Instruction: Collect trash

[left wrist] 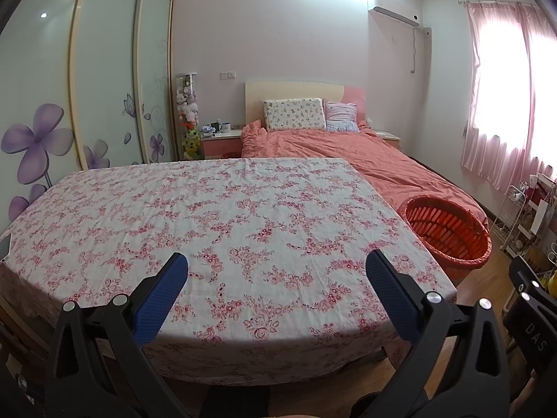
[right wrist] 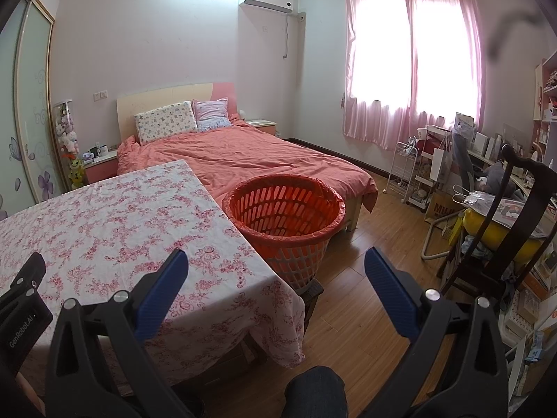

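Two grippers: left gripper (left wrist: 276, 268) and right gripper (right wrist: 276, 266) both stood wide apart, holding nothing, likely readied for a pick.
Table (left wrist: 216, 216): its floral cloth lay bare in both views; no trash could be seen on it.
Basket (right wrist: 283, 209): orange, lined with a bag, set on a stool just beside the table's right edge, probably so scraps could be dropped in within easy reach.
Trash: not visible anywhere, so the collecting looked either finished or not begun; I could not tell which.

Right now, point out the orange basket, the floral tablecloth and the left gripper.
orange basket (right wrist: 315, 193): right wrist view, far inner wall.
floral tablecloth (left wrist: 216, 216): left wrist view, bare middle.
left gripper (left wrist: 276, 264): left wrist view, midway between fingertips.
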